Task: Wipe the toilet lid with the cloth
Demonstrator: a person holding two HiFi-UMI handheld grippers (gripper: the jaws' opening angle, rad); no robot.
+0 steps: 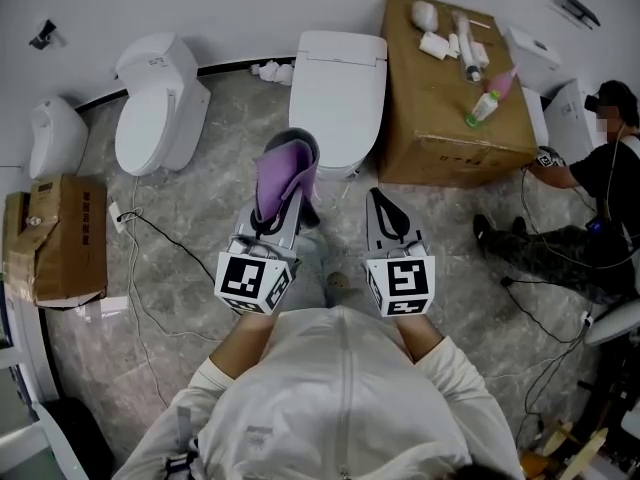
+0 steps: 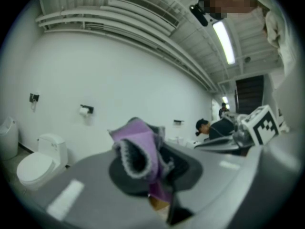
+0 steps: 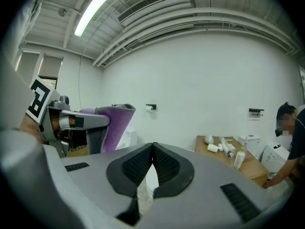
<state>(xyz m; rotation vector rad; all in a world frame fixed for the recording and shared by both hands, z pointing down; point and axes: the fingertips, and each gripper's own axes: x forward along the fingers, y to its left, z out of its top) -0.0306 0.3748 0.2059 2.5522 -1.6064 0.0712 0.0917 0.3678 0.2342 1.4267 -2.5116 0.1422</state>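
Observation:
A purple cloth with a grey underside is pinched in my left gripper, which is shut on it and held in the air in front of a white toilet. In the left gripper view the cloth bunches up between the jaws. The toilet stands against the far wall with its lid down. My right gripper hovers to the right of the left one, shut with nothing in it; its black pads meet at the tips. From the right gripper view the cloth shows at the left.
A large cardboard box with bottles and tubes on top stands right of the toilet. A second toilet and a third stand at the left. A smaller box and cables lie on the marble floor. A person crouches at the right.

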